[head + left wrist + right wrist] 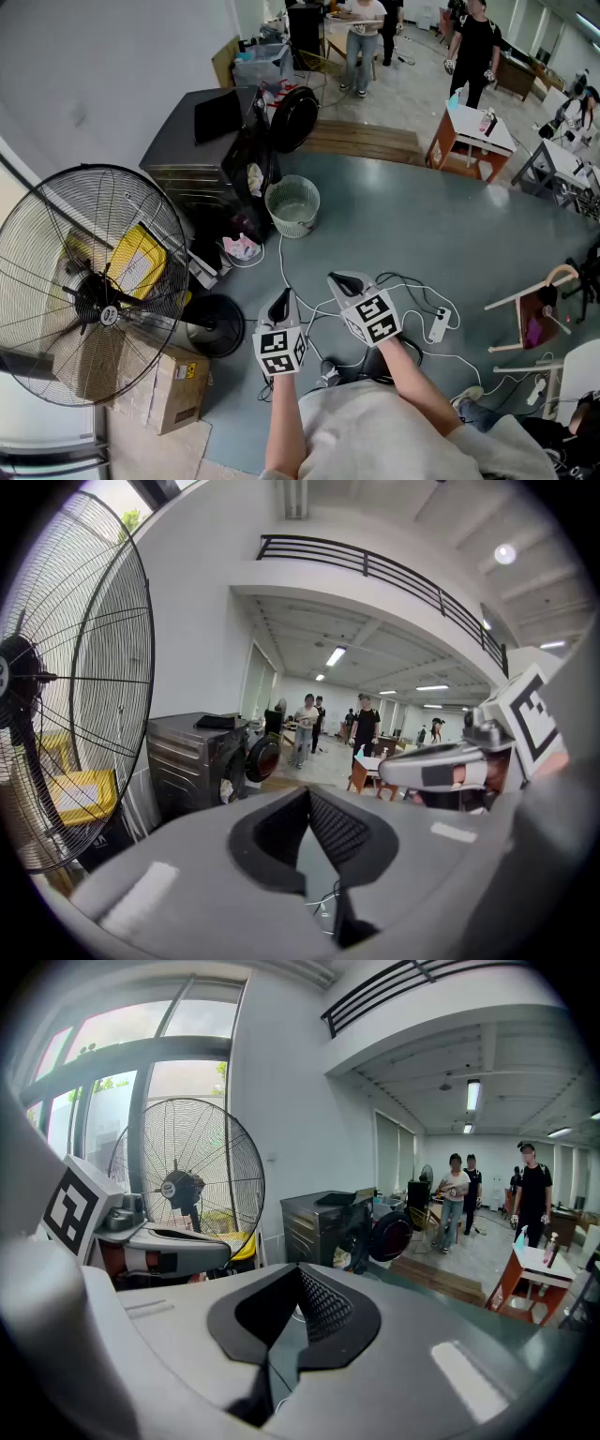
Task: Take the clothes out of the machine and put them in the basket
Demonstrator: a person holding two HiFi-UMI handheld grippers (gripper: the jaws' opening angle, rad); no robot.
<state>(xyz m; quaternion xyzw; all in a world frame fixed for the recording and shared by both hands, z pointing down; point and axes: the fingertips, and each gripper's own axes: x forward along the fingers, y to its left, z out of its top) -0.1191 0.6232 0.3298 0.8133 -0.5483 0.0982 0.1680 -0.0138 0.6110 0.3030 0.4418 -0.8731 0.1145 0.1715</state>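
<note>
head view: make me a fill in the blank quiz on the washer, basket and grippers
The door of the washing machine stands ____.
The basket sits on the ____ in front of the machine.
The left gripper and right gripper are both shut and hold ____.
The big fan is at the head view's ____ edge.
Missing words: open; floor; nothing; left.

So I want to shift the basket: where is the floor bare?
Bare floor right of the basket, up to the table and wooden step. Crowded: clothes and machine on its left; cables and power strip nearer you.
</note>
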